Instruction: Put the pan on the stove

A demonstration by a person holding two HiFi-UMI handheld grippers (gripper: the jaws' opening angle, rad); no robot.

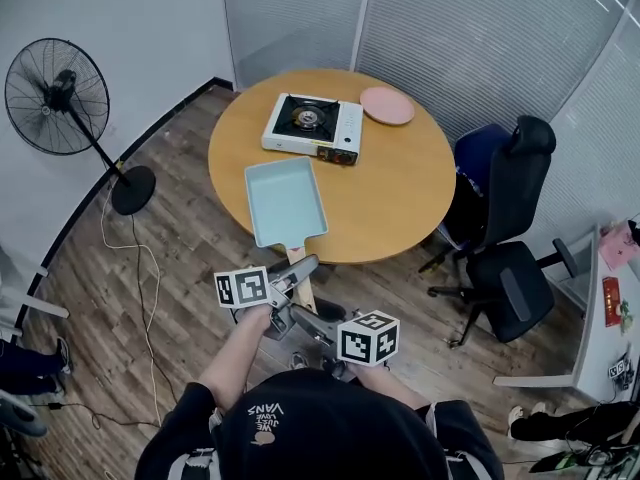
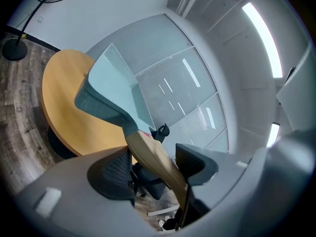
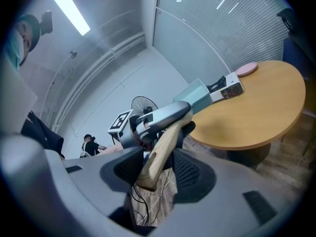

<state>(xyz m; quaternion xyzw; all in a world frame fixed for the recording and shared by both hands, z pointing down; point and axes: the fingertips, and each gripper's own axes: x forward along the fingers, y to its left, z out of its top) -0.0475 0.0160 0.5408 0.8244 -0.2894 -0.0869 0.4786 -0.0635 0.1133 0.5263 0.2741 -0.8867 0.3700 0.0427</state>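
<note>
A light-blue rectangular pan (image 1: 285,200) lies over the near part of the round wooden table (image 1: 400,198), its wooden handle (image 1: 301,273) sticking out past the edge toward me. My left gripper (image 1: 292,278) is shut on the handle close to the pan. My right gripper (image 1: 305,320) is shut on the handle's free end. The left gripper view has the handle (image 2: 155,157) running between the pads up to the pan (image 2: 111,90). In the right gripper view the handle (image 3: 160,152) sits between the pads, with the left gripper (image 3: 158,117) clamped further along. The white stove (image 1: 312,126) stands at the table's far side.
A pink plate (image 1: 387,105) lies to the right of the stove. Two dark office chairs (image 1: 510,218) stand at the table's right. A standing fan (image 1: 57,96) is at the left, its cable (image 1: 140,268) trailing over the wooden floor. A person (image 3: 91,144) stands in the background.
</note>
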